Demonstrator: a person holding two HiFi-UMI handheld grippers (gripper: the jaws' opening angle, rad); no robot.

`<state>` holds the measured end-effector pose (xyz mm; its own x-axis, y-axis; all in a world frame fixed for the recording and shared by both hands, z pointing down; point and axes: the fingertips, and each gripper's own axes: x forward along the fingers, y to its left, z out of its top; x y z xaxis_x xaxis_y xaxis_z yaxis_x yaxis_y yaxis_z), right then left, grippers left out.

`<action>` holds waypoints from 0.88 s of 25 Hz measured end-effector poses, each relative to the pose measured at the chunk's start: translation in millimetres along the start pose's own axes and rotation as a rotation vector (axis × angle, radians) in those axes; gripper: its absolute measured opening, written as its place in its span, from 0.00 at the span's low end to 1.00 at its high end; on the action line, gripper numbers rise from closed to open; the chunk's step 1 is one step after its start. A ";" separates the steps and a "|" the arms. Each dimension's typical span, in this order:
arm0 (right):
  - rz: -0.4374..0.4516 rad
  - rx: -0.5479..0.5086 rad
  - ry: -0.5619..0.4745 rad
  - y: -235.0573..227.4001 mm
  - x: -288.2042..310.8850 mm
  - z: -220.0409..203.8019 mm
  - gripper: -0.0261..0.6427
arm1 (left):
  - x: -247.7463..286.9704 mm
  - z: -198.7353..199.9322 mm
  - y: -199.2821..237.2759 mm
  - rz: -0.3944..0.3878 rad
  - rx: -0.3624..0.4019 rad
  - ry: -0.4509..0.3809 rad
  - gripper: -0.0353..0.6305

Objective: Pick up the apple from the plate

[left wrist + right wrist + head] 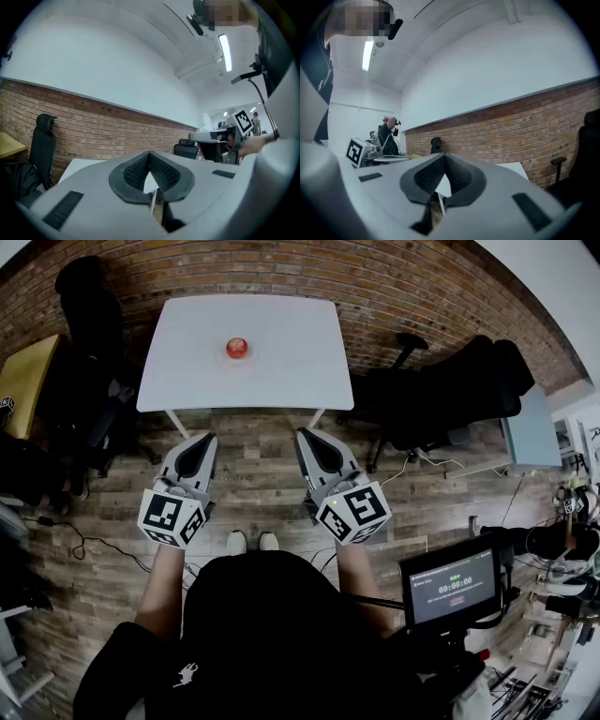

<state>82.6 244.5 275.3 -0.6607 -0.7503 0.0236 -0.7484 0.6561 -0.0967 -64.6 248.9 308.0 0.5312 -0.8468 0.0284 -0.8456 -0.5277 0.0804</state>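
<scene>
Apple [237, 345] sits on its plate [228, 357] around the middle of the white desk [291, 371], on the far side of the head view. You stand on the wood floor [253, 484] short of the desk's near edge. The left hand-held gripper [206, 439] and the right hand-held gripper [306, 434] are level and side by side. Both point toward the desk, well apart from the apple, and neither touches anything.

In the left gripper view the ribbed pads [136, 171] meet at their tips, so that gripper is fully closed with nothing in it. Only a sliver of desk shows behind the tips, and the apple is not visible there.

The right gripper view gives you the same picture: pads [459, 176] closed tip to tip and empty, with a desk corner and the brick wall [534, 136] beyond.

The pick has not begun; this looks like the approach step. Next you would need to step up to the desk and choose one gripper. Spread its jaws wider than the apple and bring them in on either side of the fruit, above the plate's rim, before closing. Come in gently, or the plate may slide.
</scene>
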 end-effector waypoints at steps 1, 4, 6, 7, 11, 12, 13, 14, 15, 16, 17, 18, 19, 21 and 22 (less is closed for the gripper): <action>-0.002 0.000 0.001 -0.4 1.4 0.1 0.04 | 0.7 1.0 2.2 0.004 0.000 -0.003 0.06; 0.003 0.007 0.003 -0.2 5.3 -0.5 0.04 | 2.8 2.7 7.1 0.009 -0.004 -0.008 0.06; 0.025 0.028 -0.005 2.0 8.1 0.4 0.04 | 4.4 3.0 9.3 0.009 -0.004 -0.010 0.06; 0.037 0.040 -0.013 3.4 9.7 2.0 0.04 | 5.0 3.4 10.4 0.008 -0.001 -0.011 0.06; 0.057 0.064 -0.025 7.4 12.6 7.2 0.04 | 4.2 4.5 10.8 -0.007 -0.005 -0.013 0.06; 0.057 0.066 -0.026 7.9 13.2 7.8 0.04 | 3.9 4.9 11.6 -0.012 -0.008 -0.014 0.06; 0.058 0.071 -0.028 8.7 14.0 7.7 0.04 | 3.3 4.6 13.0 -0.016 -0.011 -0.015 0.06; 0.058 0.075 -0.029 10.2 14.9 7.0 0.04 | 2.2 3.2 15.1 -0.019 -0.014 -0.014 0.06; 0.059 0.077 -0.029 12.3 15.9 5.8 0.04 | 0.4 0.9 17.7 -0.021 -0.018 -0.012 0.06; 0.058 0.074 -0.025 14.6 16.9 4.1 0.04 | -1.8 -1.7 20.5 -0.023 -0.021 -0.009 0.06; 0.056 0.065 -0.018 16.9 18.2 2.1 0.04 | -4.2 -4.0 23.3 -0.025 -0.024 -0.005 0.06; 0.052 0.052 -0.010 19.0 19.6 0.0 0.04 | -6.5 -5.6 26.0 -0.026 -0.025 -0.002 0.06; 0.048 0.041 -0.002 20.6 21.0 -1.9 0.04 | -8.5 -6.6 28.8 -0.025 -0.025 0.001 0.06; 0.036 0.038 0.002 20.9 23.3 -4.3 0.04 | -10.4 -7.6 33.6 -0.023 -0.025 0.002 0.06; 0.030 0.046 0.000 19.9 24.3 -4.8 0.04 | -10.9 -8.0 35.3 -0.024 -0.024 0.002 0.06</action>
<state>51.4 239.7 278.7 -0.6826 -0.7305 0.0203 -0.7251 0.6736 -0.1432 -99.9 240.0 318.5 0.5514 -0.8338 0.0282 -0.8311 -0.5461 0.1048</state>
